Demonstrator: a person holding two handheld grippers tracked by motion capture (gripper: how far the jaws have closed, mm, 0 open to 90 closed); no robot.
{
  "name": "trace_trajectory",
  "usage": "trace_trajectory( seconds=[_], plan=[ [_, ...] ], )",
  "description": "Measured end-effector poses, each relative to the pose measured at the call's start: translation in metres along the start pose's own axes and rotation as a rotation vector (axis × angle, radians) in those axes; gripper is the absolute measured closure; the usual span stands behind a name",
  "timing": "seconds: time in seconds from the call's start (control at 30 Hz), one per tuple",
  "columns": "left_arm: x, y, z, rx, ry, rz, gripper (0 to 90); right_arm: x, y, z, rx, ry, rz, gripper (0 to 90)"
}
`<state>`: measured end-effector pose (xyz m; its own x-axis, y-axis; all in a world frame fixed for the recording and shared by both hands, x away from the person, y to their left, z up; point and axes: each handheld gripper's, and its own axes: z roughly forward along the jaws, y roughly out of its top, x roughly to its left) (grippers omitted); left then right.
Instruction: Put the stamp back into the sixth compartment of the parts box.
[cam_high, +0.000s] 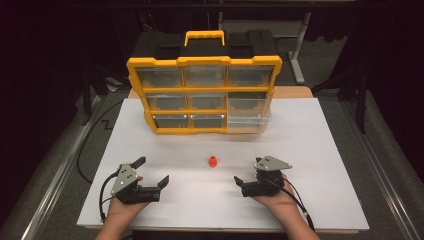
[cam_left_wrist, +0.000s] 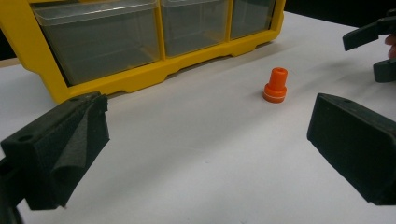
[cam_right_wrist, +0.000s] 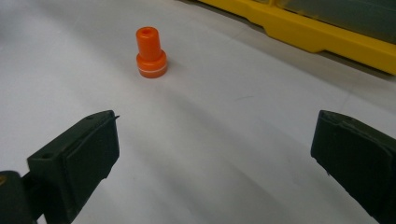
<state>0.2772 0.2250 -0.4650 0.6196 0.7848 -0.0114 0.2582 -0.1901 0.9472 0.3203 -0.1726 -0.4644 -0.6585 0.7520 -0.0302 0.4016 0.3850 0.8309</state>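
Observation:
A small orange stepped plug (cam_high: 213, 161) stands upright on the white table (cam_high: 310, 150), between my two grippers and a little beyond them. My left gripper (cam_high: 153, 170) is held in a hand at the front left, jaws wide apart and empty. My right gripper (cam_high: 248, 173) sits at the front right, also open and empty. The left gripper view has the plug (cam_left_wrist: 275, 85) ahead to the right of my open left gripper (cam_left_wrist: 205, 144), with the right gripper (cam_left_wrist: 373, 46) at the far right edge. The right gripper view has the plug (cam_right_wrist: 151, 52) ahead to the left of my open right gripper (cam_right_wrist: 215, 154).
A yellow and black organizer case (cam_high: 204, 95) with clear drawers stands upright at the back of the table, its handle on top. Its lower right drawer (cam_high: 248, 119) is pulled out a little. Its yellow frame shows in the gripper views (cam_left_wrist: 140, 79) (cam_right_wrist: 317, 37). Dark floor surrounds the table.

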Motion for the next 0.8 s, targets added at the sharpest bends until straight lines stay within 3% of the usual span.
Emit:
trace_trajectory(
  seconds=[0.27, 0.8],
  plan=[
    [0.000, 0.000, 0.000, -0.001, -0.008, 0.006, 0.5, 0.009, 0.012, 0.015, -0.001, 0.025, 0.007, 6.5],
    [0.000, 0.000, 0.000, -0.006, -0.013, 0.011, 0.5, 0.025, 0.032, 0.046, 0.004, 0.073, -0.019, 26.7]
  ],
)
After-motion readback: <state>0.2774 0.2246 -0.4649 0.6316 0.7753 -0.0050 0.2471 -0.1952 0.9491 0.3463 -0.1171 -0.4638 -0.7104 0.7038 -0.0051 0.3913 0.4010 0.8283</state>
